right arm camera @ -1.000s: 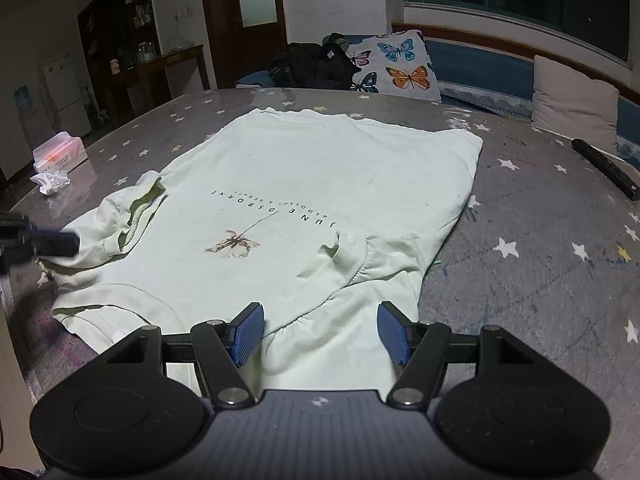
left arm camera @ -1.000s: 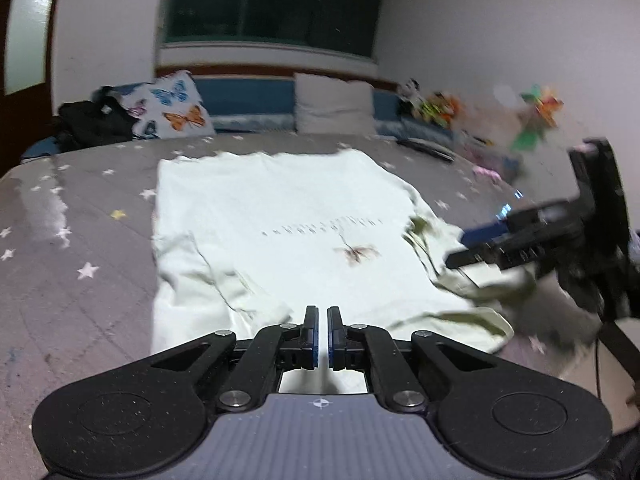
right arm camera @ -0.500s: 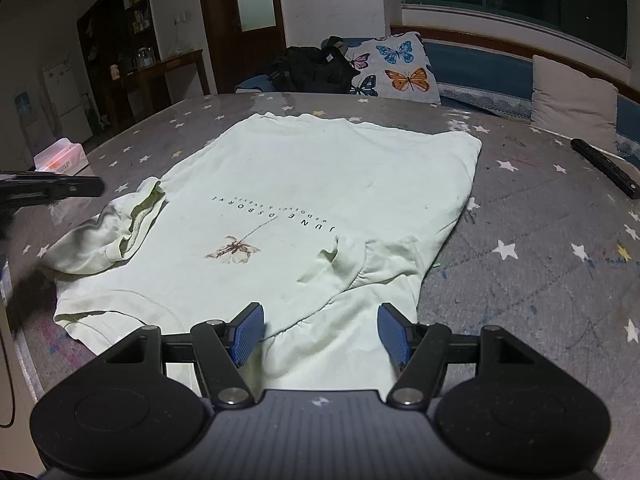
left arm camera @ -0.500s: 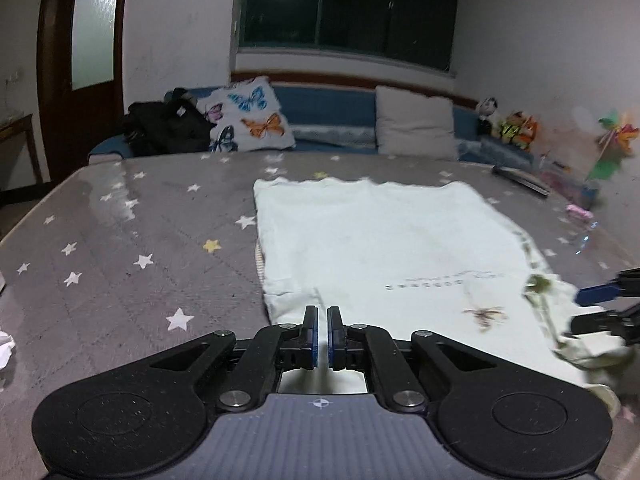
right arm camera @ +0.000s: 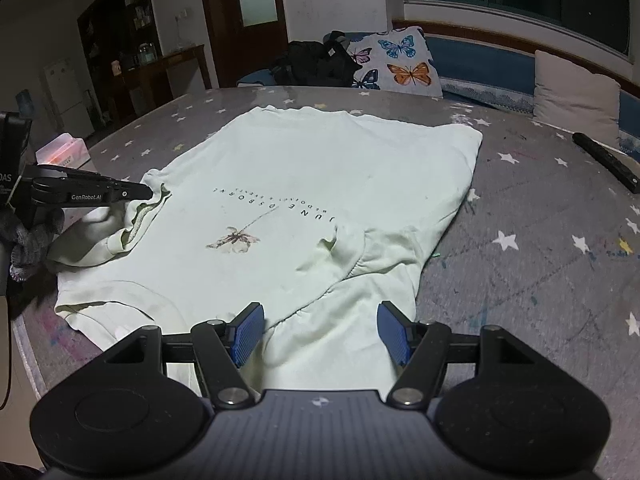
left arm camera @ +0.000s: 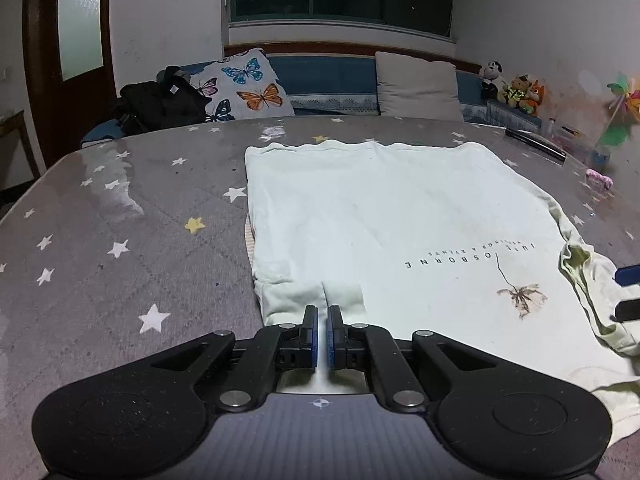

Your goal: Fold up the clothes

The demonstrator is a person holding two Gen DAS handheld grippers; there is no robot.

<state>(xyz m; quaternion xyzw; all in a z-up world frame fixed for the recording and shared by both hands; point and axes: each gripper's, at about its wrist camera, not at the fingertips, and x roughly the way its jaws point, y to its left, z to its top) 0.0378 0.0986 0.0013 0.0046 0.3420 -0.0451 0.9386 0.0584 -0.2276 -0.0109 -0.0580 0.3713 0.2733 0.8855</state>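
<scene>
Grey star-printed covering (left arm camera: 132,240) stretched across the wide flat surface, with a butterfly pillow (left arm camera: 248,88) and a black bag (left arm camera: 160,104) beyond its far edge. A pale green T-shirt (left arm camera: 384,216) lay spread near the middle, print side up, its hem toward the far edge.

The left gripper (left arm camera: 322,334) had its fingers pressed together on a fold of the shirt's sleeve, the cloth running up between the pads at the shirt's near corner.

The right gripper (right arm camera: 320,330) hovered with fingers spread wide, the other sleeve (right arm camera: 360,280) lying directly below and between them, not pinched. In the right wrist view the left gripper (right arm camera: 146,192) showed at the left edge, at the opposite sleeve.
</scene>
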